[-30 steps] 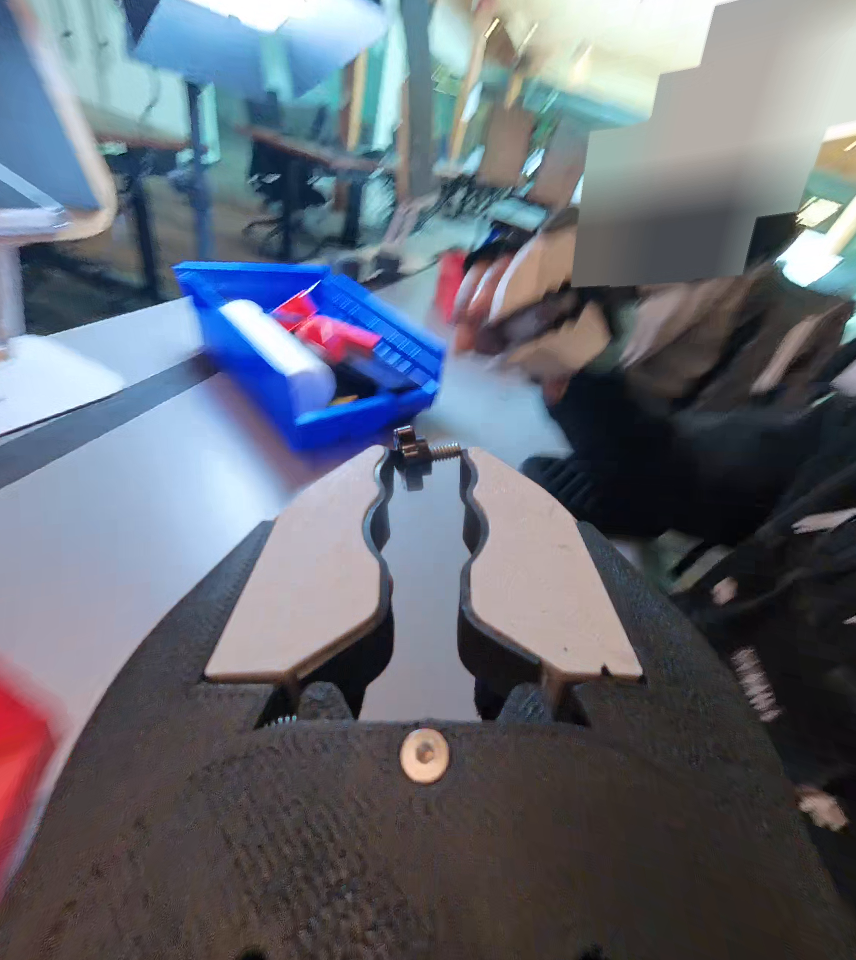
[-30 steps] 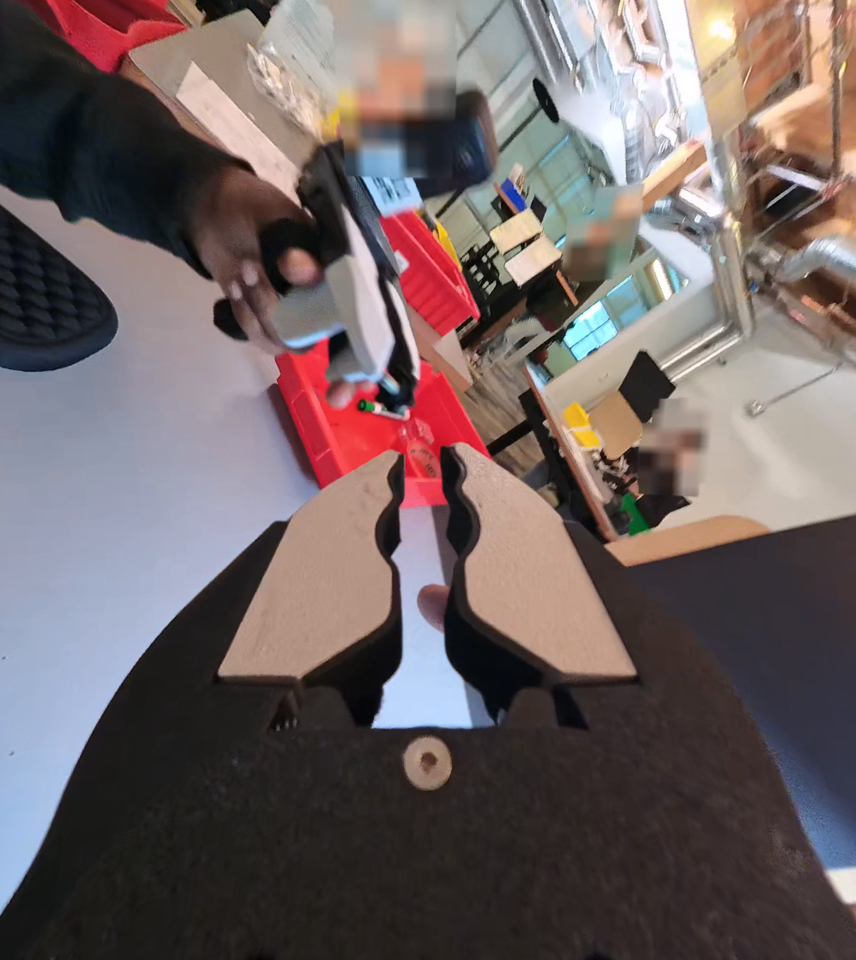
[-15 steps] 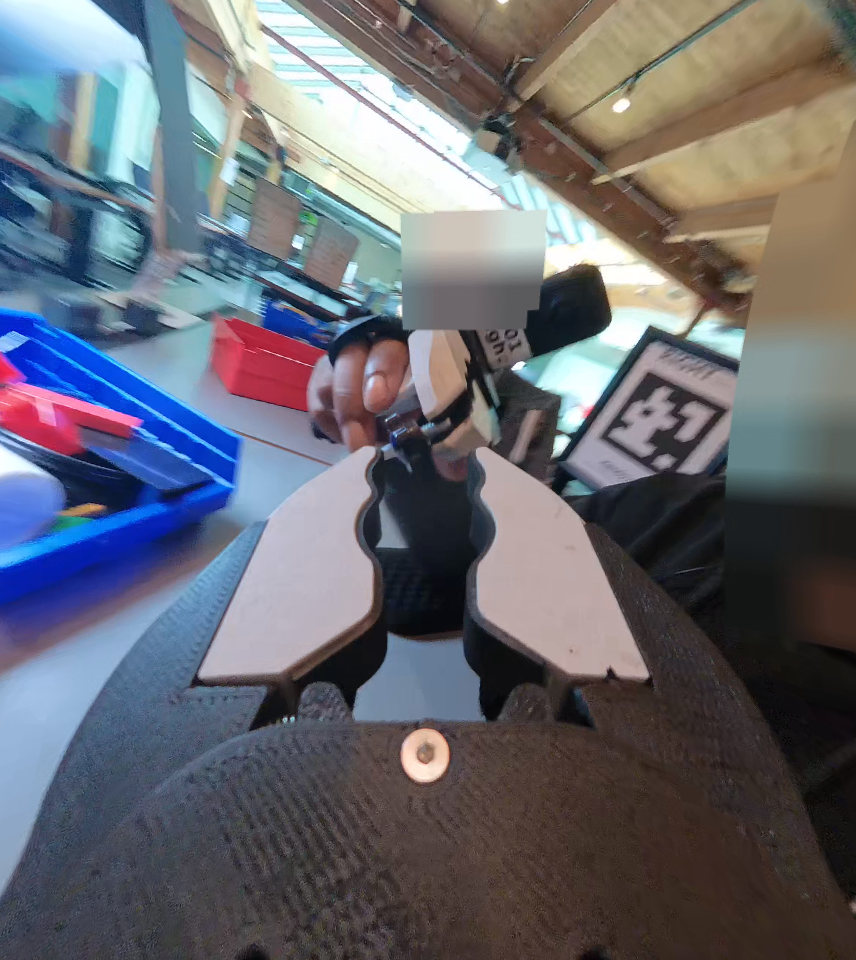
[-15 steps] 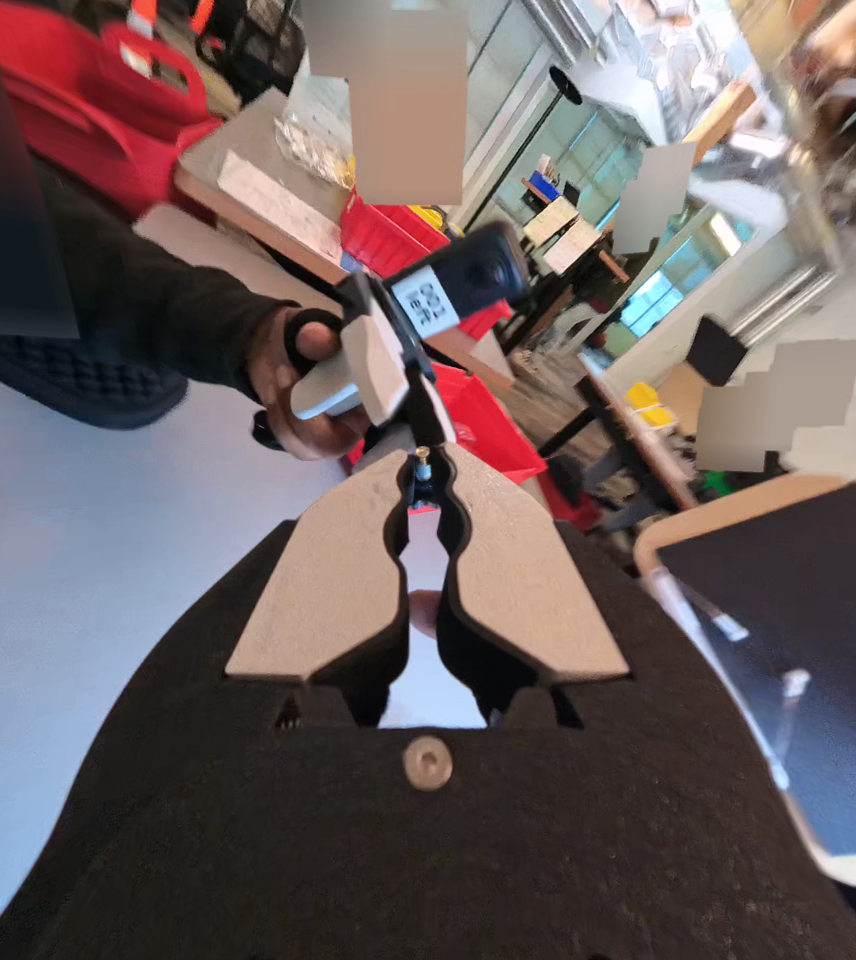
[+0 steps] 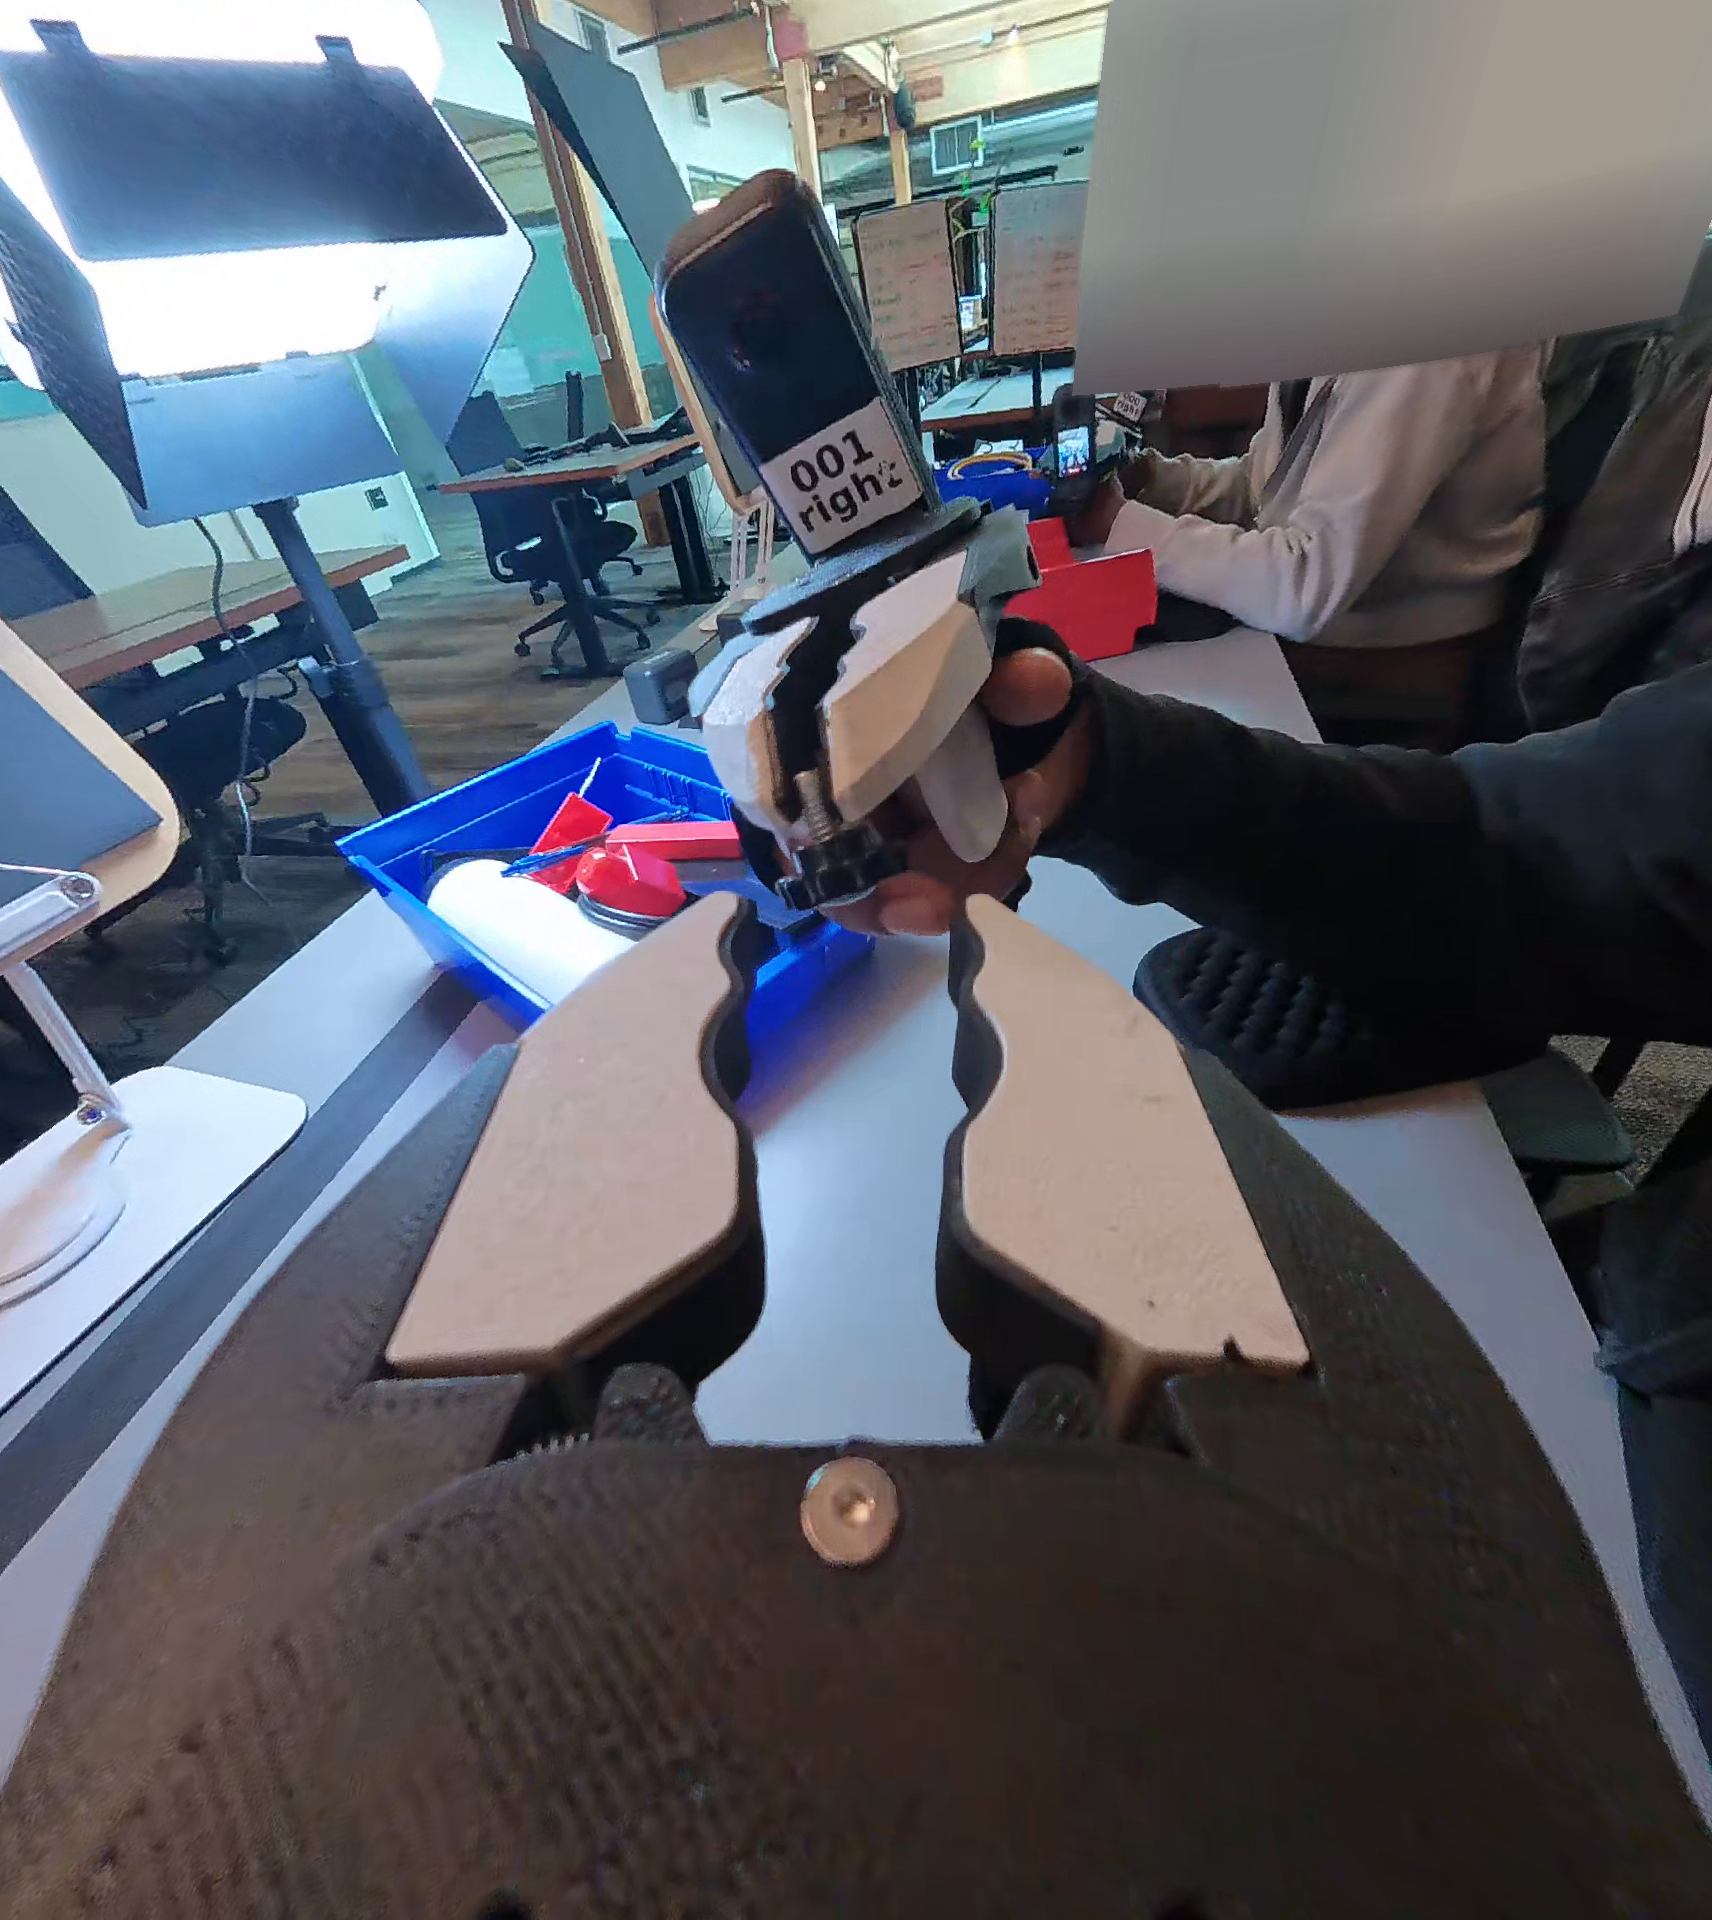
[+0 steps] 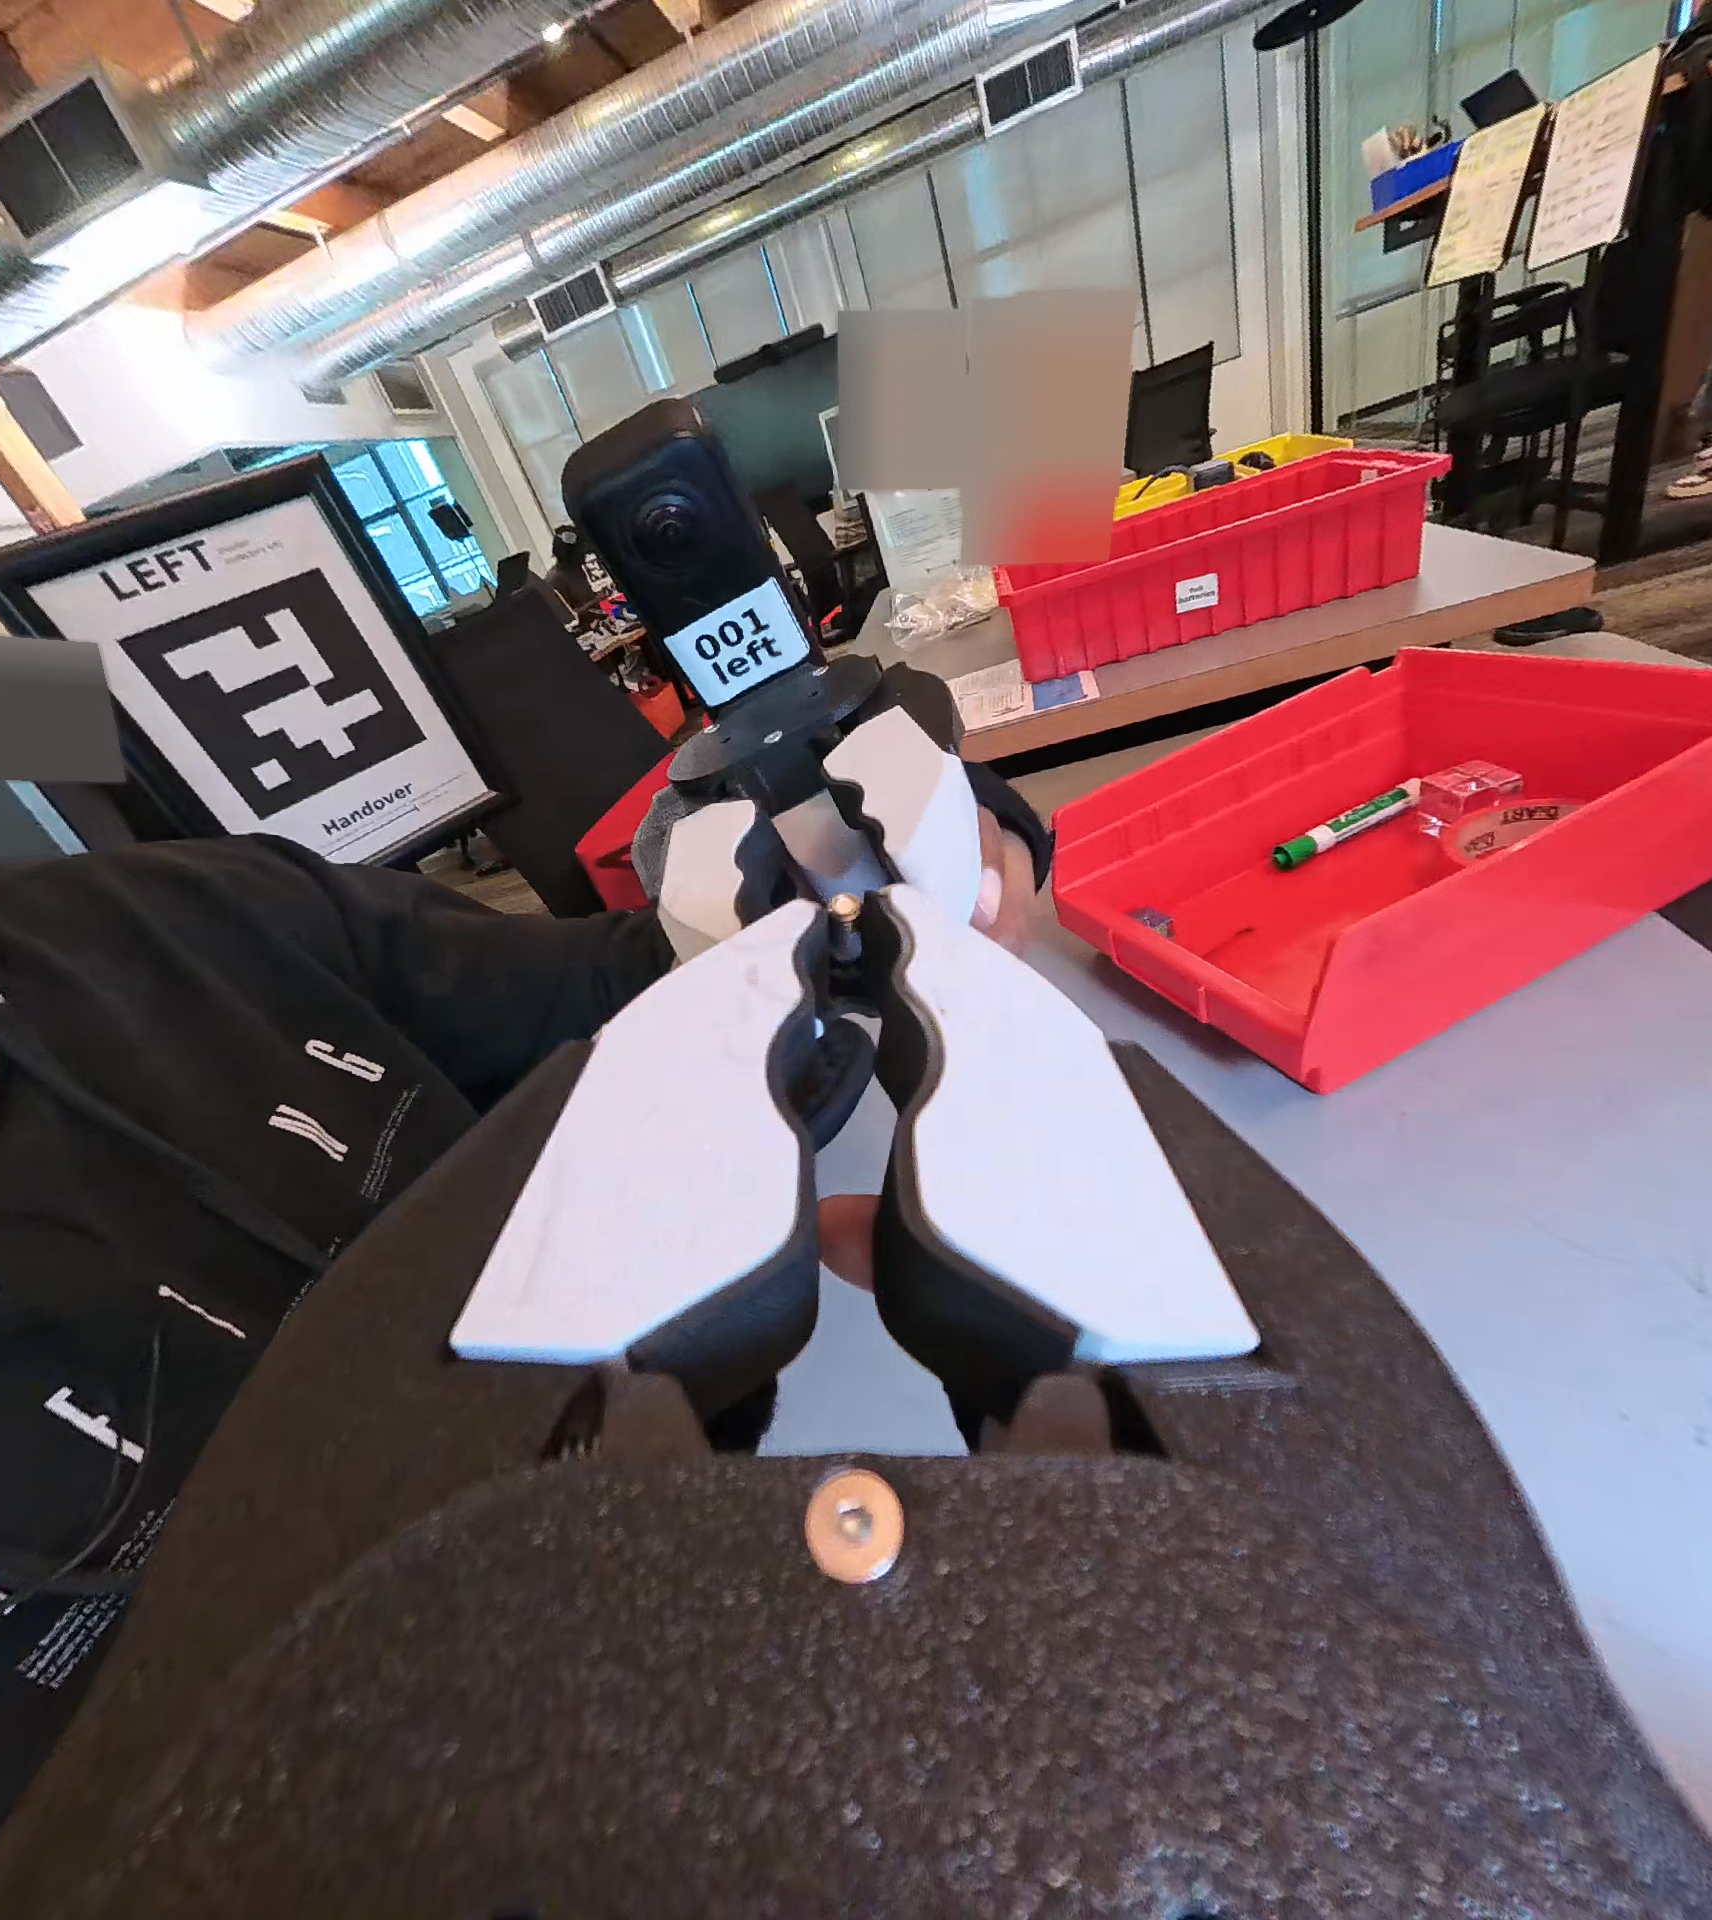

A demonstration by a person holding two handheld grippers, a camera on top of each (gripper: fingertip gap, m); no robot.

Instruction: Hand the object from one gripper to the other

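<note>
The object is a small thumb screw with a black knurled knob and a threaded metal shaft [image 5: 824, 844]. In the left wrist view the right gripper [image 5: 808, 774] is shut on the shaft, with the knob hanging below its tips. My left gripper [image 5: 852, 920] is open and empty, its tips just under the knob. In the right wrist view my right gripper [image 6: 847, 914] is shut on the screw [image 6: 841, 907], whose brass-coloured tip pokes out between the fingertips. The left gripper [image 6: 810, 852] faces it, open, just beyond.
A blue bin [image 5: 478, 831] with a white roll and red items stands on the grey table [image 5: 831, 1143], behind the left gripper. A red bin [image 6: 1247, 997] with a green marker [image 6: 1345, 826] is at right. A framed marker sign [image 6: 249, 675] and a lit studio lamp [image 5: 228, 260] stand behind.
One second ago my left gripper held the screw. The right gripper has closed on it, and the left gripper has opened and let go. Both views have swung round.
</note>
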